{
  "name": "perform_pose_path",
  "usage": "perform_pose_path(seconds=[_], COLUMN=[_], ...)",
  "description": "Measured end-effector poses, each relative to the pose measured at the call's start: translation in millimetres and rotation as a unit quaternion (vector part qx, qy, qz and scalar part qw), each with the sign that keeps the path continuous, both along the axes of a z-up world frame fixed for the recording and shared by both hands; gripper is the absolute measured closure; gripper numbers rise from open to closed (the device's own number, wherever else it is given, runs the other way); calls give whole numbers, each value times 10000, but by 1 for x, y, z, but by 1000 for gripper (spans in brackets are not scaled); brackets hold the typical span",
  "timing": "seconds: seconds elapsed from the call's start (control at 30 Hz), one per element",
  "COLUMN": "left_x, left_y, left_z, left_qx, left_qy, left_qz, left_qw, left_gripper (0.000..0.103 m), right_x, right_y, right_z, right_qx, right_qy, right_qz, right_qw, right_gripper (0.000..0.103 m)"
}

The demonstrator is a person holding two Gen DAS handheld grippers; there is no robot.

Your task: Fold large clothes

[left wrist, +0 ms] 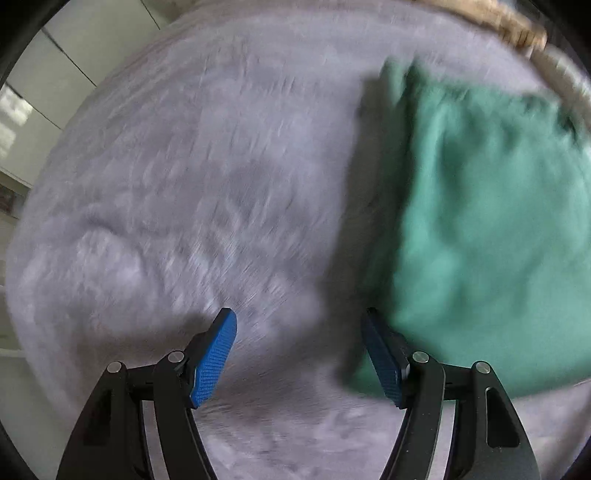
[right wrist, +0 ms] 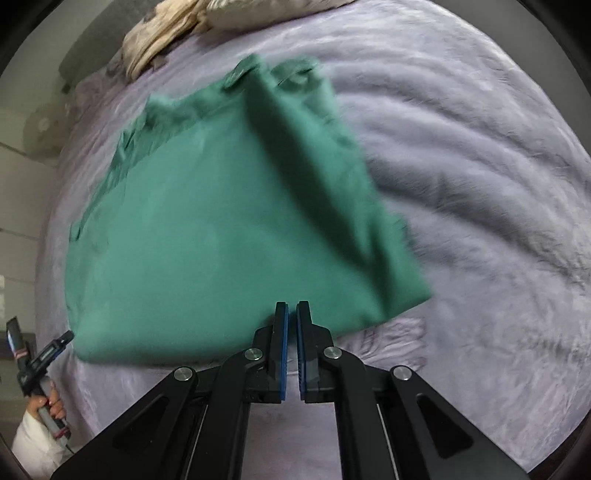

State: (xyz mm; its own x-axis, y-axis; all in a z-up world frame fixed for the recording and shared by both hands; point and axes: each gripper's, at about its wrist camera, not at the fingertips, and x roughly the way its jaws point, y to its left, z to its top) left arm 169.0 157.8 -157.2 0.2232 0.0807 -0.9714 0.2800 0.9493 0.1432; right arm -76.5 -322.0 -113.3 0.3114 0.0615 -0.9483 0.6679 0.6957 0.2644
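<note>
On the lilac bedspread (right wrist: 461, 155) lies the green garment (right wrist: 229, 229), already folded into a rough rectangle with a doubled-over band running along its right side. Its near edge is straight and lies flat; its far edge, toward the pillows (right wrist: 192, 22), is uneven, with a collar or pocket detail showing there.

Right gripper (right wrist: 292, 314): jaws clenched, blue pads almost touching with only a thin slit between them, nothing gripped. Its tips hang over the near edge of the green garment, close to that edge's middle.

Left gripper (left wrist: 299, 325): jaws released and standing wide, no cloth between the blue pads (left wrist: 218, 354). It is positioned just beside the near left corner of the green garment (left wrist: 480, 236); the right-hand pad stands over that corner's edge, the left-hand pad over bare bedspread (left wrist: 166, 184). Contact with the cloth cannot be confirmed because of motion blur.

Open bedspread extends widely to the left and right of the green garment, and a narrower strip lies nearer than its near edge. Beyond the bedspread to the garment's left, pale wall panels (left wrist: 55, 74) are visible. A person's hand (right wrist: 50, 400) holds the left gripper's handle near the garment's near left corner.
</note>
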Motion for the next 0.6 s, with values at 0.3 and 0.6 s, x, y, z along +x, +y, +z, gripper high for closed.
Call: perform_pose_path(seconds=[0.3, 0.6], left_x=[-19, -46], left_y=[25, 17], left_z=[23, 51], left_qx=[-240, -614], left_qy=[109, 259], left_qz=[24, -180], left_qw=[9996, 9976], left_gripper=[32, 31], right_x=[-20, -5], right_y=[19, 87], right_z=[9, 11], right_qx=[281, 838], right_qy=[96, 107], right_qz=[-141, 217], right_qw=[9995, 9962], right_gripper=[98, 77])
